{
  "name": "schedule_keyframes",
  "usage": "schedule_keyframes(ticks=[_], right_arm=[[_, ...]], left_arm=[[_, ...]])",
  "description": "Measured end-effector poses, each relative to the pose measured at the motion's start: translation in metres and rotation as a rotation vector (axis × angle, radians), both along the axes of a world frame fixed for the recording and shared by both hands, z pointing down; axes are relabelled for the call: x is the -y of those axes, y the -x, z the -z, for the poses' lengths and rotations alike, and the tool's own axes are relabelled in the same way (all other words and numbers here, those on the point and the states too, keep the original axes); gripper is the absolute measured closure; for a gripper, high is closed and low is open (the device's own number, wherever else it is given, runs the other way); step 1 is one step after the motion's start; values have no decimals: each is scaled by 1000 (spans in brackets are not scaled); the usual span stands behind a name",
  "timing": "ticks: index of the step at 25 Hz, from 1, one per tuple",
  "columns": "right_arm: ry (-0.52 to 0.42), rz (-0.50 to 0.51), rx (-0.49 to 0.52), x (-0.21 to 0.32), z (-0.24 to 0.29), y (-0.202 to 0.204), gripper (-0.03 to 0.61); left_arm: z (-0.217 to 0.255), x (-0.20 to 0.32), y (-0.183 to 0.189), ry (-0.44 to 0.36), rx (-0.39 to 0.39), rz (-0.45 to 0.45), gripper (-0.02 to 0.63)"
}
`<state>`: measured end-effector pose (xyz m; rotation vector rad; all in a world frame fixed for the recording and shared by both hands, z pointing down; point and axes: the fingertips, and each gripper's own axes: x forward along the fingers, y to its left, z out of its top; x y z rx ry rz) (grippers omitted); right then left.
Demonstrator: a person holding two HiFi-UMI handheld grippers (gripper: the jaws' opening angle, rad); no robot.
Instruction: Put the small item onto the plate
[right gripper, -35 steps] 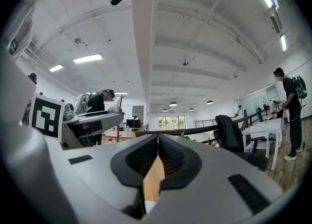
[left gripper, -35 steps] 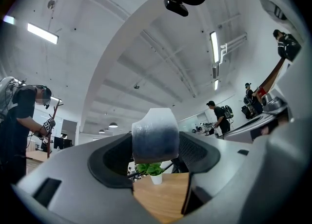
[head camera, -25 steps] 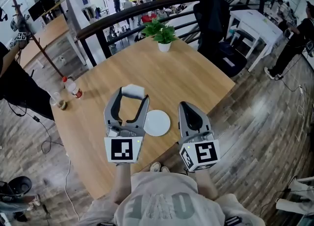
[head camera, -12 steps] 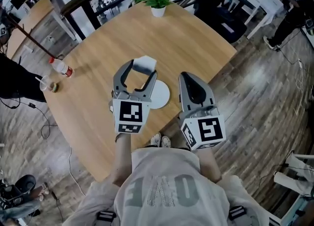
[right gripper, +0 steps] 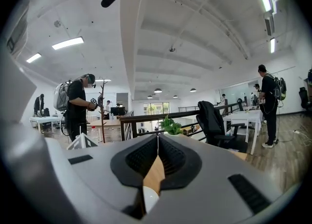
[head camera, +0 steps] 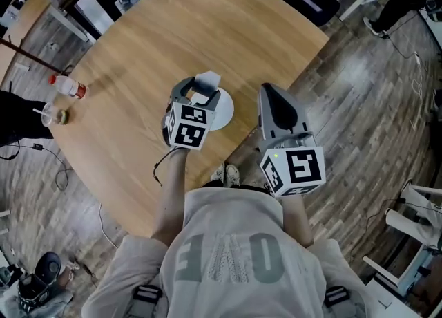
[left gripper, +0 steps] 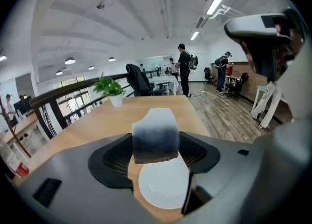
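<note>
The small item (left gripper: 156,138), a grey-white block, is clamped between the jaws of your left gripper (head camera: 204,91), over the far edge of the white plate (left gripper: 163,194) on the wooden table (head camera: 138,40). Your right gripper (right gripper: 157,145) is clenched on nothing, just beside the plate.

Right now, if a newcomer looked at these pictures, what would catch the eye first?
First comes the left gripper, shut on a white block that it holds over a white plate on the round wooden table. Next comes the right gripper, shut and empty, to the right of the plate in the head view.
</note>
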<state>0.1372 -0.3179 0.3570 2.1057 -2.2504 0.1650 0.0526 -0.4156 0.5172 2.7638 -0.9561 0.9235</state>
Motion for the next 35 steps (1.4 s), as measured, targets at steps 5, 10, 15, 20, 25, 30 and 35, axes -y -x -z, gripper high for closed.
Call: schedule_keyframes(ticks=[5, 10, 15, 20, 25, 30, 35], right_arm=[[49, -52, 15, -5, -13, -12, 560], [95, -82, 24, -12, -28, -17, 560], [129, -89, 33, -13, -39, -13, 560], [156, -83, 23, -14, -47, -7, 560], [163, -93, 25, -18, -49, -9, 560], [154, -90, 20, -17, -46, -9, 560], [148, -82, 12, -17, -44, -7, 560]], left_arm=[[-54, -8, -5, 180, 58, -11, 311], [-94, -16, -6, 285, 164, -18, 311], [-117, -21, -4, 349, 234, -23, 311], [-132, -20, -5, 365, 279, -53, 311], [-137, -22, -7, 375, 307, -63, 311], [-137, -21, -8, 360, 311, -48, 310], [-137, -23, -7, 354, 316, -44, 310]])
